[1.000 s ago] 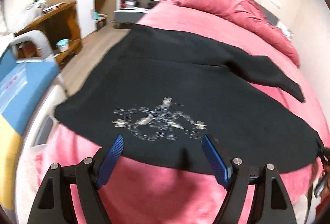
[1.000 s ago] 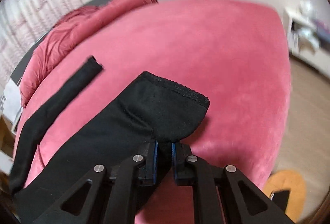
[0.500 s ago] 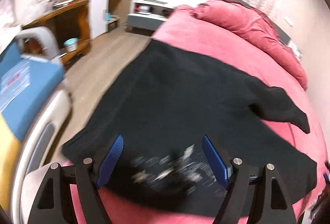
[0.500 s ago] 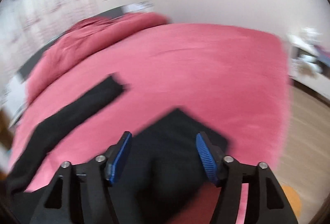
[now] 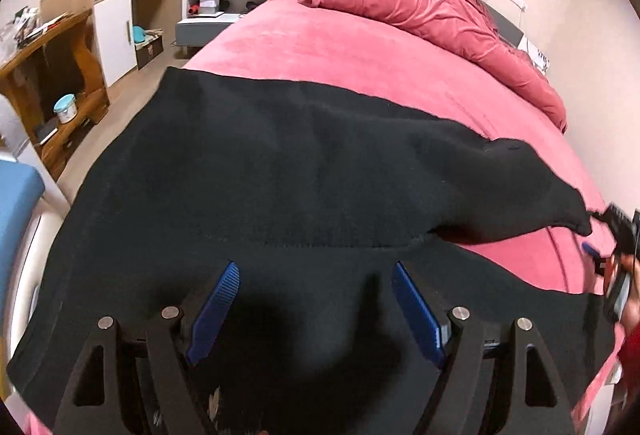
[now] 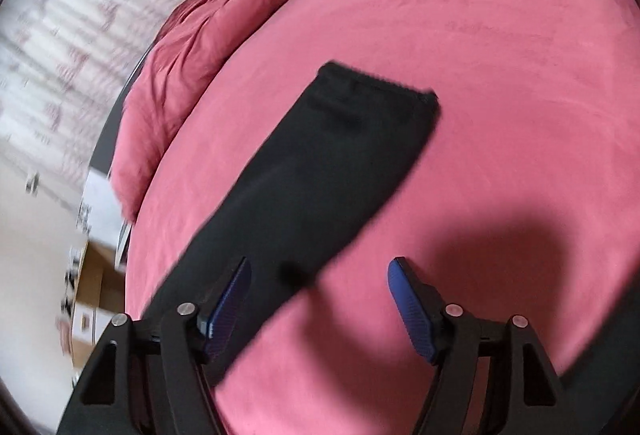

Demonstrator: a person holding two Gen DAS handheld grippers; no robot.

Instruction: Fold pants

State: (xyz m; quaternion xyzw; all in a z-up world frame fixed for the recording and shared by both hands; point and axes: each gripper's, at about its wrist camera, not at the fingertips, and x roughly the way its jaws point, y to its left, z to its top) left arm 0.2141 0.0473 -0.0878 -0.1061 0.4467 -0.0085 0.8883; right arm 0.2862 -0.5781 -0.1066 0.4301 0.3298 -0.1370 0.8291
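Black pants [image 5: 280, 175] lie spread on a pink bed [image 5: 360, 51]. In the left wrist view one leg tapers to the right, its end near the right gripper seen at the edge [image 5: 618, 235]. My left gripper [image 5: 316, 311] is open and empty just above the wide part of the pants. In the right wrist view a black pant leg [image 6: 320, 175] lies flat on the bed [image 6: 500, 75], its hem at the far end. My right gripper [image 6: 320, 299] is open and empty above the near part of that leg.
A rolled pink duvet [image 5: 432, 11] lies along the head of the bed. A wooden desk [image 5: 52, 67] and white cabinet [image 5: 114, 23] stand on the left, a white nightstand [image 5: 216, 7] behind. A blue and white object [image 5: 16, 203] sits at the left edge.
My right gripper has let go of the pant leg end, opened, and moved over the other leg. My left gripper has moved forward over the pants, staying open.
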